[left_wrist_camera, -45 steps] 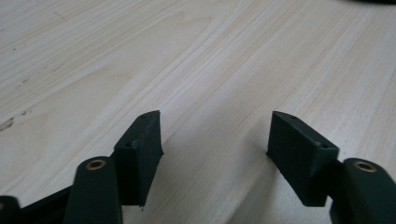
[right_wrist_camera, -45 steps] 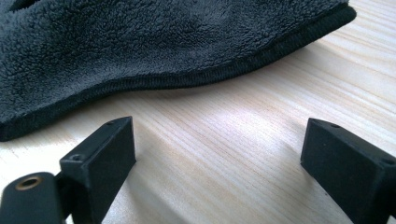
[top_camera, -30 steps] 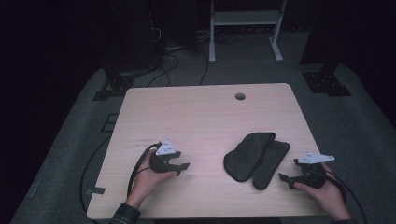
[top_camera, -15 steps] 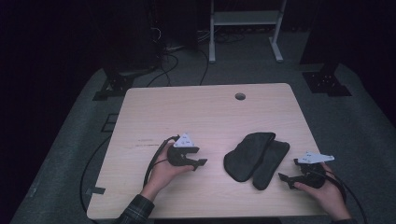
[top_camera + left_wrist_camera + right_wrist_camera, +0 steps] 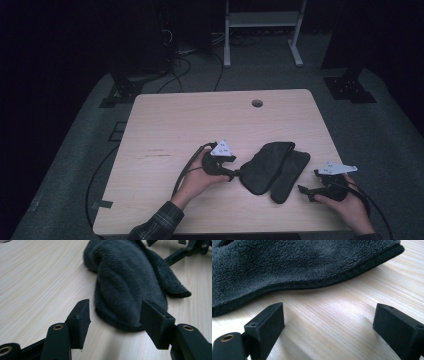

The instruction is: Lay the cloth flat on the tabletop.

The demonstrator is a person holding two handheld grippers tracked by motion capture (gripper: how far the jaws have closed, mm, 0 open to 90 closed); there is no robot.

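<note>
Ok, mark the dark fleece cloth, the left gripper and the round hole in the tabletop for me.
dark fleece cloth [image 5: 267, 167], high view, middle of the nearer fold.
left gripper [image 5: 113, 315], left gripper view, midway between its open fingertips.
round hole [image 5: 257, 103], high view, its centre near the table's far edge.

Through the left gripper view I see my left gripper [image 5: 113, 315] with jaws apart just short of the dark fleece cloth's [image 5: 130, 282] near edge — nothing between them — on the pale wooden table [image 5: 37, 277], the other gripper [image 5: 185, 250] beyond.
</note>
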